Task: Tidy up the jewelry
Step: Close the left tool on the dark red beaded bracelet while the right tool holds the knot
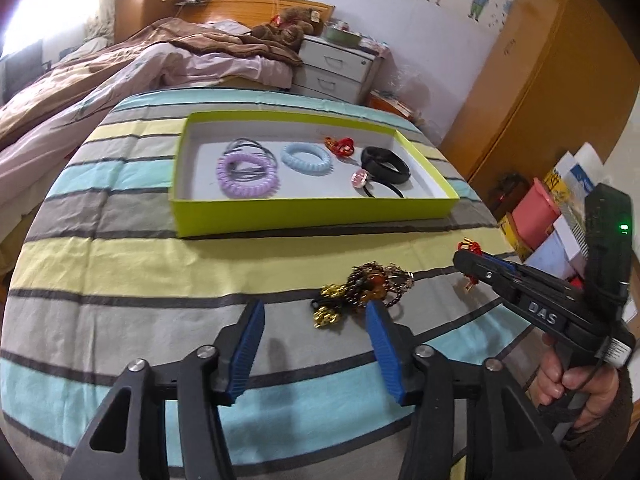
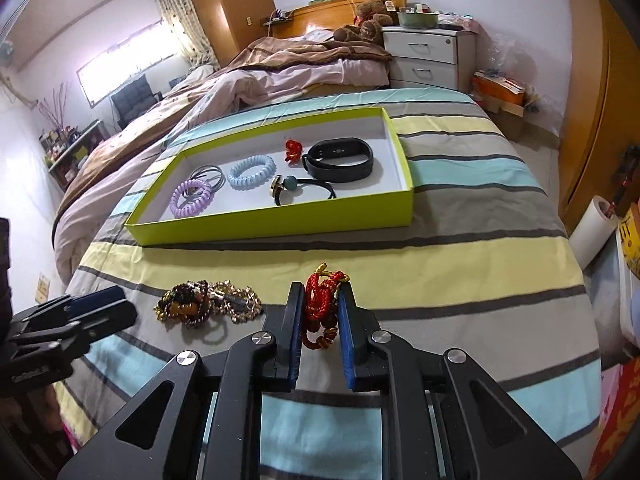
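Black linkage arms and ribbed blue pads fill the bottom of both views, so you look along each claw at a surface draped in a wrinkled striped cloth [image 2: 460,216] of grey, aqua and pale yellow; whether a desk or a bed lies beneath, you cannot tell. Your left claw [image 1: 316,322] stands spread with nothing between its pads, its right pad just beside a tangled heap of jewelry [image 1: 366,290]: gold chain links, dark beads and an amber stone. Your right claw [image 2: 320,312] pinches a red braided cord bracelet [image 2: 318,308] with gold thread knots, held off the cloth.

Farther back sits a shallow lime-green cardboard box [image 2: 280,222] with a white inside. It holds a black smooth wristband [image 2: 340,158], a pale blue coil hair tie [image 2: 252,172], a lilac coil hair tie [image 2: 191,198], thin grey elastic loops [image 2: 210,174], a black elastic with a bead charm [image 2: 298,190] and a small red knotted cord [image 2: 293,150].

Only the left view shows your hand [image 1: 576,384] wrapped on the right claw's handle. Only the right view shows the curtained window [image 2: 128,60].
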`<state>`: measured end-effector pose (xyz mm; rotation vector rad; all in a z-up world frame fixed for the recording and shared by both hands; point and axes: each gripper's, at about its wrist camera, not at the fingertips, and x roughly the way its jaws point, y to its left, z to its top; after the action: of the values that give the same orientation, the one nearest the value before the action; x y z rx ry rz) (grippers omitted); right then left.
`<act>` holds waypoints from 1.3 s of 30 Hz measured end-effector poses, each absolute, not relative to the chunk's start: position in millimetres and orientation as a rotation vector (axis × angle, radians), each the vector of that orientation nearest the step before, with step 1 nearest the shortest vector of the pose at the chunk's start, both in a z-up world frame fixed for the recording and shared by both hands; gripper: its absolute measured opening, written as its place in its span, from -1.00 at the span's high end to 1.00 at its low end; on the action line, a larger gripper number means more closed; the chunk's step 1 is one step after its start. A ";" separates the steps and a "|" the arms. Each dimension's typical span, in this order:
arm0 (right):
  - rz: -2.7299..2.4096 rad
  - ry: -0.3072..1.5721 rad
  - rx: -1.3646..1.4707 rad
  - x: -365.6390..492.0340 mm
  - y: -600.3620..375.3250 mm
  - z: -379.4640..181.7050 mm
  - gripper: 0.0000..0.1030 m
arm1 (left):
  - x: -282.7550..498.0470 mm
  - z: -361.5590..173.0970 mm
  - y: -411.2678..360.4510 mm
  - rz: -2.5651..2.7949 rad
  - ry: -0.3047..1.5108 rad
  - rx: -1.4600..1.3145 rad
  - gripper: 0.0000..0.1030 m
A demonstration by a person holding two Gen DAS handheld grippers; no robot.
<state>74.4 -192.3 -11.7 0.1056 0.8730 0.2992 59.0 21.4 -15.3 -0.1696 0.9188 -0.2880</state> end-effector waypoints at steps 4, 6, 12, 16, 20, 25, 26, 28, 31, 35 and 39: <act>0.294 0.867 0.129 68.8 -200.1 -10.5 0.68 | 65.5 -14.3 3.9 -0.304 0.920 -0.116 -0.03; 0.295 0.866 0.137 65.9 -204.1 -10.3 0.67 | 68.4 -15.8 -7.2 -0.306 0.923 -0.061 -0.03; 0.301 0.861 0.157 62.3 -211.6 -10.2 0.67 | 72.4 -25.1 -34.6 -0.288 0.932 0.059 -0.03; 0.310 0.866 0.166 63.6 -211.4 -12.3 0.67 | 74.7 -28.5 -45.5 -0.255 0.926 0.125 -0.03; 0.319 0.868 0.171 63.2 -212.0 -14.0 0.68 | 78.7 -28.1 -47.6 -0.248 0.928 0.120 -0.03; 0.327 0.871 0.180 64.5 -214.0 -16.1 0.67 | 80.1 -28.7 -48.5 -0.242 0.922 0.112 0.04; 0.327 0.871 0.181 64.2 -214.3 -16.2 0.67 | 80.0 -28.2 -48.6 -0.244 0.921 0.109 0.15; 0.327 0.872 0.182 64.6 -214.5 -16.5 0.68 | 79.2 -27.0 -47.0 -0.259 0.919 0.099 0.17; 0.327 0.871 0.182 64.6 -214.4 -16.4 0.67 | 76.6 -25.7 -47.6 -0.270 0.913 0.097 0.32; 0.325 0.870 0.181 64.8 -214.9 -16.4 0.67 | 71.1 -20.7 -49.7 -0.295 0.895 0.099 0.53; 0.321 0.869 0.186 64.6 -217.0 -17.1 0.67 | 66.7 -18.3 -47.1 -0.315 0.893 0.076 0.55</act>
<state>64.6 -217.0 -17.1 0.1861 0.8690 0.3209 66.7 -47.1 -18.3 0.0757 0.8934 -0.3146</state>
